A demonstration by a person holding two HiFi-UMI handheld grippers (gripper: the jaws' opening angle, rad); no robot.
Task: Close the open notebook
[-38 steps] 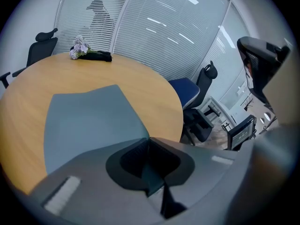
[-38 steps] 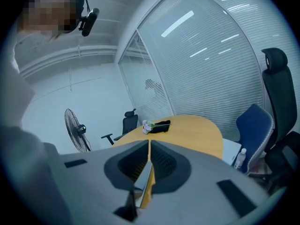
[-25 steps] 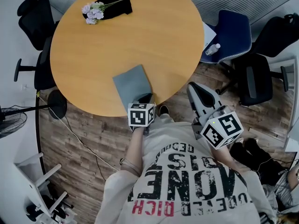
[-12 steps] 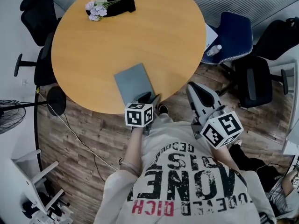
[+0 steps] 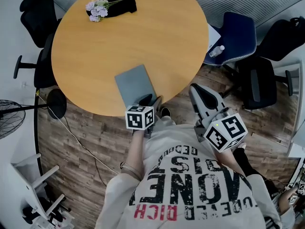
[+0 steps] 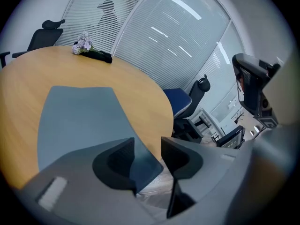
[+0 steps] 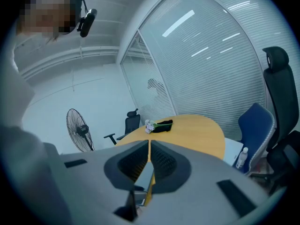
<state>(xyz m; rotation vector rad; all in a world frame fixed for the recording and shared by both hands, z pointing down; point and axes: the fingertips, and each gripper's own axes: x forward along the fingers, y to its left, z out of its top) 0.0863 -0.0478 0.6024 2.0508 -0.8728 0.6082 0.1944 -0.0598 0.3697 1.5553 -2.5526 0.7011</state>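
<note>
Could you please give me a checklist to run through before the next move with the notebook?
1. Notebook closed, cover lying flat on the table: ok.
2. Left claw let go: ok. Its jaws have just been opening and stand apart, with the notebook's near corner between them, unpressed.
3. Notebook fully supported: cannot tell. Its near corner lies right at the table's edge.
4. Right claw out of the way: ok. It is shut and held off the table.
5. Flowers clear of the notebook: ok, at the far side.
</note>
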